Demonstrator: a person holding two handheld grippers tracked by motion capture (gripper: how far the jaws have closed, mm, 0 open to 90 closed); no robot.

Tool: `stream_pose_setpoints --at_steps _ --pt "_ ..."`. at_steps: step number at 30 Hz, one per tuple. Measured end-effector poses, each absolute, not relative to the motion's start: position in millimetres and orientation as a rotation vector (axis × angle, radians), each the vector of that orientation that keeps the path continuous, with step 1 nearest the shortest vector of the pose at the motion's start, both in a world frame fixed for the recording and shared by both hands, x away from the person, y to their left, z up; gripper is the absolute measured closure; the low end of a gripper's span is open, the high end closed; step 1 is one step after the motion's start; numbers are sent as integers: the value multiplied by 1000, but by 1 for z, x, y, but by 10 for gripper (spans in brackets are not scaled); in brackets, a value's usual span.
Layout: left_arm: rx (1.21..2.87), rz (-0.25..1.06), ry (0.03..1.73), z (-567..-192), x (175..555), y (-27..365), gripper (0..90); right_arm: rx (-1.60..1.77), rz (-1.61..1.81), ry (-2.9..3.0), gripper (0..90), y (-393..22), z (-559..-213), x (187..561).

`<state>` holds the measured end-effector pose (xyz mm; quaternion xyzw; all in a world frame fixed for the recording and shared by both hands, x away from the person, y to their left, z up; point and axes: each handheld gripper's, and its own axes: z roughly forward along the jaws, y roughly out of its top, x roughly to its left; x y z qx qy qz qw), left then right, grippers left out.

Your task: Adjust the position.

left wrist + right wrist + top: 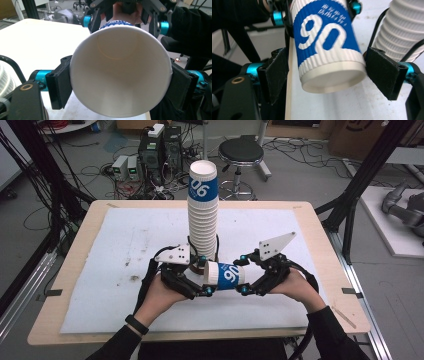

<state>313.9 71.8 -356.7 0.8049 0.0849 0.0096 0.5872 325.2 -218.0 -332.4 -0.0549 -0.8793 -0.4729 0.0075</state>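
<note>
Left gripper (200, 287): jaws clamped on the rim of the paper cup (224, 275).
Paper cup: held sideways above the bench (90, 245), just before the cup stack (202, 215).
Right gripper (243, 275): jaws apart beside the cup's base, not touching.
Progress: judged mid-handover; placing remains.

A white ribbed cup (224, 274) with a blue band lies sideways, near a tall upright cup stack (202, 215).

A round black stool (240, 151) and computer towers (161, 149) stand on the floor beyond the table (75, 252).
</note>
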Motion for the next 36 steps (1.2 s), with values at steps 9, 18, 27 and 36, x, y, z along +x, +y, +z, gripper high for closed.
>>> stream_pose_setpoints --at_steps 9,18,27,36 --pt "1883 15 185 -356 314 70 201 -158 -1391 -2794 212 -208 -338 323" --pt "1812 -5 191 -356 313 71 167 -125 -1406 -2780 292 -210 -338 325" --pt "1631 -72 246 -362 316 78 71 -133 -1588 -2666 292 -222 -332 326" --pt "1575 -117 219 -362 316 78 161 -159 -1648 -2588 296 -218 -336 325"
